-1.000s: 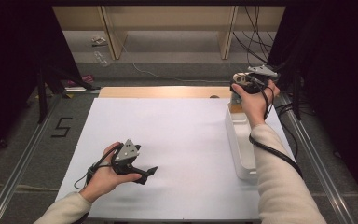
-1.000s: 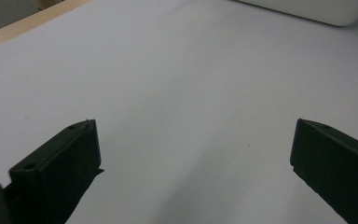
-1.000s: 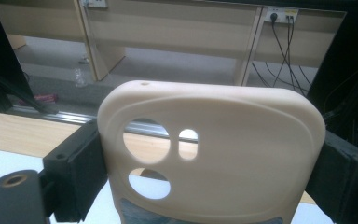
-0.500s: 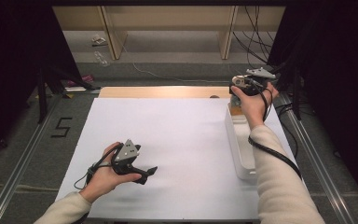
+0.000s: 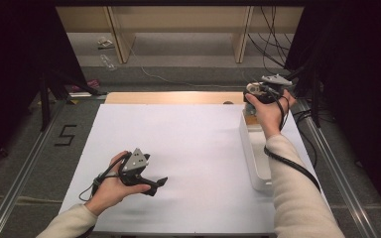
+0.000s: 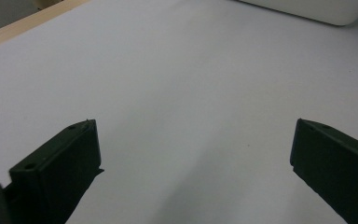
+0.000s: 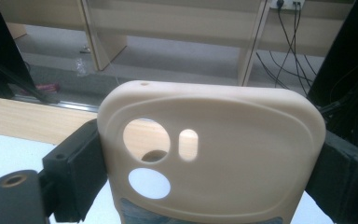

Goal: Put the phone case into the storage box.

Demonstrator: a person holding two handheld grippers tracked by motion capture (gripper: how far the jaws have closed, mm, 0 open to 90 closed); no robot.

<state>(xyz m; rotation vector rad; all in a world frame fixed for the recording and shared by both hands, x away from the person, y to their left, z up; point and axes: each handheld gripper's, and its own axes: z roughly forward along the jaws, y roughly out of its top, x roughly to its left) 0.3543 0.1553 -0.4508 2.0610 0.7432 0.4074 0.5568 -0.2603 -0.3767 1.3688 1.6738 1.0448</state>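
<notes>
The right gripper clamps a beige phone case by its two edges, holding it up over the far end of the white bin. The left gripper rests low on the white mat, its jaws wide apart with nothing between them.

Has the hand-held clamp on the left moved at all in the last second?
No. The left gripper sits at the same spot on the white mat, jaws open and pointing toward the white tray.
</notes>
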